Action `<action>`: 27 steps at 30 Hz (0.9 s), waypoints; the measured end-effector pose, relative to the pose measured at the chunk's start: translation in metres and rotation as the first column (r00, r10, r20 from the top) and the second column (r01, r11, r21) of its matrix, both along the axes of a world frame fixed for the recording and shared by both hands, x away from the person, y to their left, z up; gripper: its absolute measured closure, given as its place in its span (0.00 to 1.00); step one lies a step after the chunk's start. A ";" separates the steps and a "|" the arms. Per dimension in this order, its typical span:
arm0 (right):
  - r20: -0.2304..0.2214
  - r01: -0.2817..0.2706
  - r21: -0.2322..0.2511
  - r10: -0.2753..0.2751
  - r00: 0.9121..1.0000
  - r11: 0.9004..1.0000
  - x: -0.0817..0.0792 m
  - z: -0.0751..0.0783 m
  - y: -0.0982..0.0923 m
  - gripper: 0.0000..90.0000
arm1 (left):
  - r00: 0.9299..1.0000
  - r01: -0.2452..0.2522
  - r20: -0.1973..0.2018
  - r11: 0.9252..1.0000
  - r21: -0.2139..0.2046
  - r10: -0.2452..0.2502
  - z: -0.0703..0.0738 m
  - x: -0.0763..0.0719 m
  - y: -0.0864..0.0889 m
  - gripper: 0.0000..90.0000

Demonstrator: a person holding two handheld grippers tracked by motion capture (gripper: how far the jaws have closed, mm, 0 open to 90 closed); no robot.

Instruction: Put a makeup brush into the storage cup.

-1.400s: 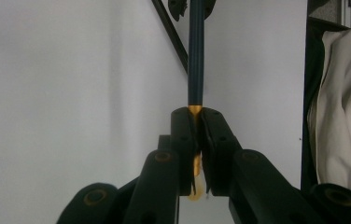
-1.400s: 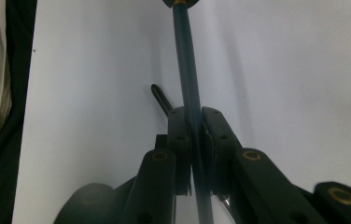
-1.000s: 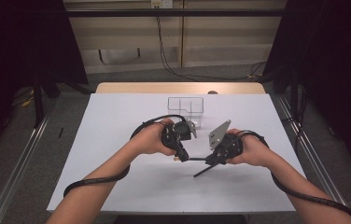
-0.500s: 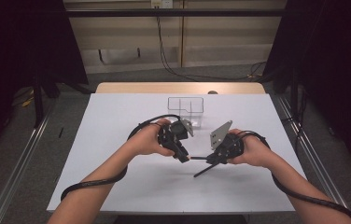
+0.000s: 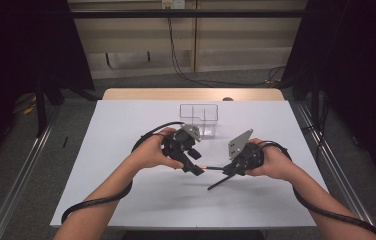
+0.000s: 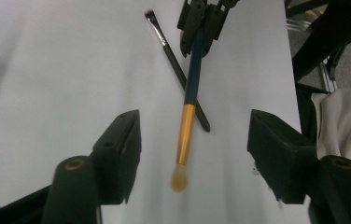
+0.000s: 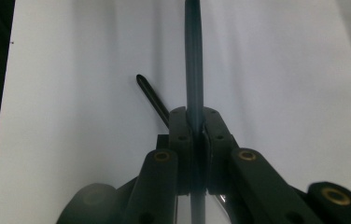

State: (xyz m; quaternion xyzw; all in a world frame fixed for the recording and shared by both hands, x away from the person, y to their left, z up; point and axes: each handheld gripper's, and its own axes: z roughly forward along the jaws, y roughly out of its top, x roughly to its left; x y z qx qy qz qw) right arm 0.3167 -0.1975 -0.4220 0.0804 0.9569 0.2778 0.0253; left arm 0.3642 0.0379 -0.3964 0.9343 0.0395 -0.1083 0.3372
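While right gripper [image 7: 195, 128] fingers clamp blue handle of makeup brush [image 6: 188, 119] above worktop [image 5: 126, 115], left gripper [image 6: 194, 140] fingers, just opening, straddle gold ferrule untouched. Brush light, stiff, slick; bristles soft. Grip handle, not tip.

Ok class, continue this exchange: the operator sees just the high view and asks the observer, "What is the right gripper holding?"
Observer: A brush, clamped by its dark blue handle in the right gripper, whose fingers are shut.
Operator: Where is its head?
Observer: Its tan tuft sits between the fingers of the left gripper, which have just been opening and don't touch it.
Operator: Anything beneath it?
Observer: A thin black brush lies on the table, crossing under it.
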 end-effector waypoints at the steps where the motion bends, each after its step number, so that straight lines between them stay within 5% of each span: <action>1: 0.003 -0.001 0.004 0.001 1.000 1.000 0.000 0.000 0.000 0.94 | 1.000 -0.009 0.005 1.000 -0.019 0.009 0.000 0.001 0.002 0.33; 15: 0.005 0.029 0.040 -0.029 1.000 0.999 0.001 -0.001 -0.002 0.94 | 0.994 -0.095 0.045 0.983 -0.160 0.104 -0.004 0.001 0.022 0.05; 27: 0.006 0.050 0.074 -0.050 0.999 0.996 0.000 -0.003 -0.002 0.94 | 0.984 -0.170 0.009 0.945 -0.279 0.179 -0.004 0.002 0.038 0.00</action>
